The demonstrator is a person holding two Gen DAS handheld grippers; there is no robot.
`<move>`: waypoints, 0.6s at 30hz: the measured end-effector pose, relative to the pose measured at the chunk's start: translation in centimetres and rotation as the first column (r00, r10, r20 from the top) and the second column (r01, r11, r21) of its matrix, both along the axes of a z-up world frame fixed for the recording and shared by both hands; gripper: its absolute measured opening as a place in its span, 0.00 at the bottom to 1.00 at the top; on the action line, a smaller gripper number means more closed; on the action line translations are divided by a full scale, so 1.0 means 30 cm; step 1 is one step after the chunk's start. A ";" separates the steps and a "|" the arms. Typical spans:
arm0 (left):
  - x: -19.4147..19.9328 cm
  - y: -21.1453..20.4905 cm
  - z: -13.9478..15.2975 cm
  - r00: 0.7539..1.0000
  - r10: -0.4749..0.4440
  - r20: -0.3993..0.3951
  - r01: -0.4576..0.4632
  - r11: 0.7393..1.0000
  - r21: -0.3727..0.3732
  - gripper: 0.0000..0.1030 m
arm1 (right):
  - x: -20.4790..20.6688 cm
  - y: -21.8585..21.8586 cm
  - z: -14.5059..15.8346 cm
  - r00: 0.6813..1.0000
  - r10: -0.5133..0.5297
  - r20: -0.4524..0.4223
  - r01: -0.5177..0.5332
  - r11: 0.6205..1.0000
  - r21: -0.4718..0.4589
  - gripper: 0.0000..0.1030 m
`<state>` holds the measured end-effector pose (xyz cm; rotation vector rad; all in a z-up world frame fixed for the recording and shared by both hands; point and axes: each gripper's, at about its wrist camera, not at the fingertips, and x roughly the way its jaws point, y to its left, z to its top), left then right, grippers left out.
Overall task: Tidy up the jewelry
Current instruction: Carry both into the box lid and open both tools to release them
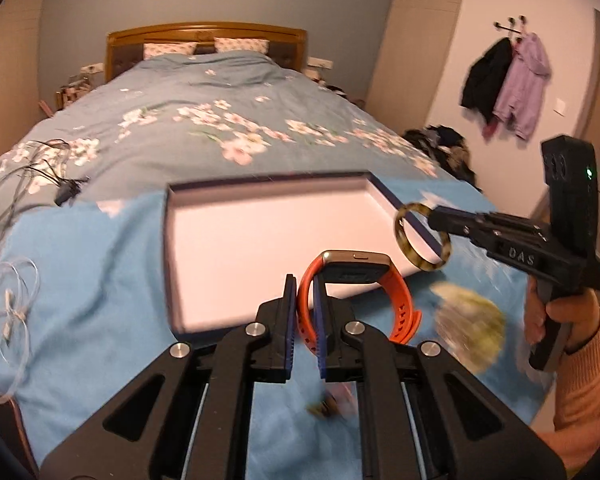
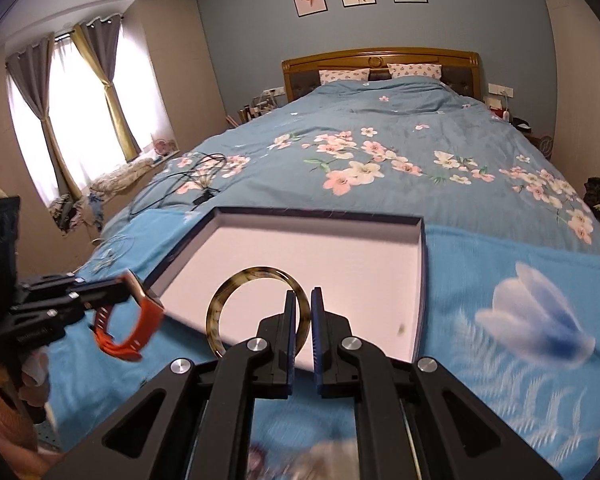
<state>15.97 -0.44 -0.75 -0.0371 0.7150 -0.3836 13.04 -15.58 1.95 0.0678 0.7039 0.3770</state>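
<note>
My left gripper (image 1: 305,292) is shut on the orange strap of a watch (image 1: 396,300) and holds it just above the near edge of a shallow dark-rimmed box with a white inside (image 1: 260,240). The left gripper and watch (image 2: 124,332) also show at the left of the right wrist view. My right gripper (image 2: 303,308) is shut on a tortoiseshell bangle (image 2: 220,304), held over the box's near part (image 2: 340,256). In the left wrist view the bangle (image 1: 404,240) hangs at the box's right rim.
The box lies on a light blue floral cloth (image 2: 500,300) at the foot of a bed with a flowered duvet (image 1: 220,120). Black cables (image 1: 40,168) and a white cable (image 1: 8,296) lie to the left. A small blurred object (image 1: 328,406) lies near me.
</note>
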 end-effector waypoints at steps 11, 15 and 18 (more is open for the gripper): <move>0.341 -0.010 -0.029 0.993 0.089 -0.078 -0.087 0.996 0.028 0.09 | 0.262 0.041 -0.064 0.997 -0.038 -0.062 0.034 0.998 -0.059 0.05; 0.432 -0.016 -0.067 0.989 0.109 -0.097 -0.106 0.994 0.039 0.09 | 0.331 0.057 -0.093 0.994 -0.050 -0.093 0.042 0.996 -0.084 0.05; 0.499 -0.018 -0.095 0.985 0.125 -0.122 -0.120 0.992 0.047 0.09 | 0.370 0.064 -0.110 0.992 -0.054 -0.114 0.043 0.995 -0.094 0.06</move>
